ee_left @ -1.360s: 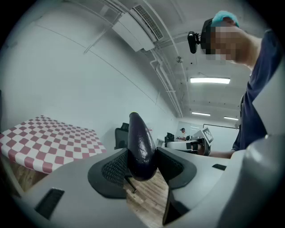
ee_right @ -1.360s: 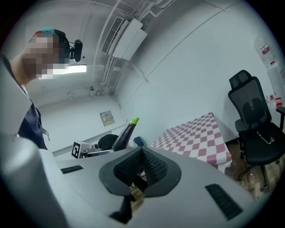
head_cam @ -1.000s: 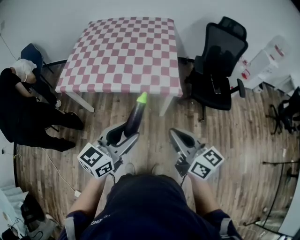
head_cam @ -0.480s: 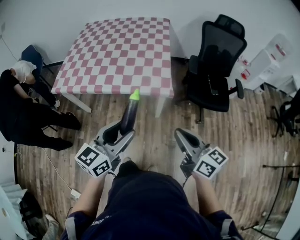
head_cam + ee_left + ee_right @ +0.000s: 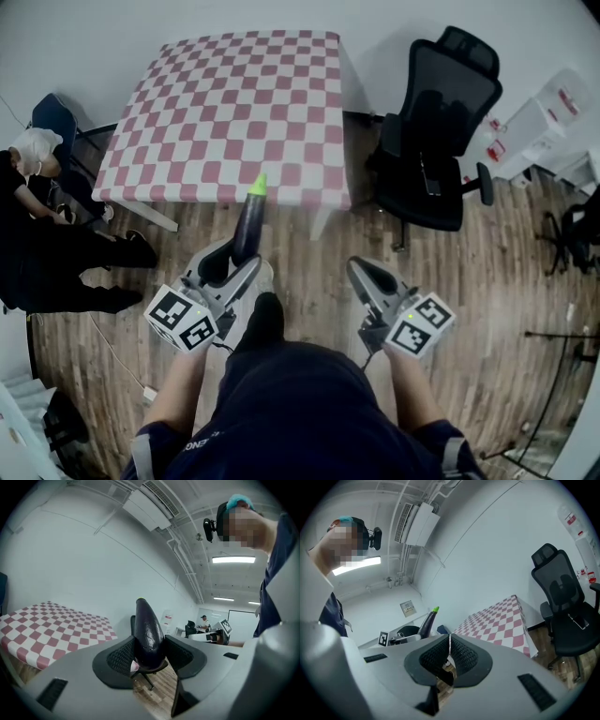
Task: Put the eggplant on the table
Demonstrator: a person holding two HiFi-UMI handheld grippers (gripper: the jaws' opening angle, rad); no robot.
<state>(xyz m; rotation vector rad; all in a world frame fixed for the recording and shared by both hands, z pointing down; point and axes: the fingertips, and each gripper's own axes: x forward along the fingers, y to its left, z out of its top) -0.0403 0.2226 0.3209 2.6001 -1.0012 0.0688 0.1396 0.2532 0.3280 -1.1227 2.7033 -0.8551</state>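
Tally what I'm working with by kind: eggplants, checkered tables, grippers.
eggplant: 1
checkered table: 1
grippers: 2 (left gripper, right gripper)
Total: 4

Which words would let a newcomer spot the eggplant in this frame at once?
Start at the pink-and-white checkered table, then drop to the left gripper in front of its near edge. The eggplant is clamped in its jaws: the only dark purple thing, its bright green tip pointing toward the table.
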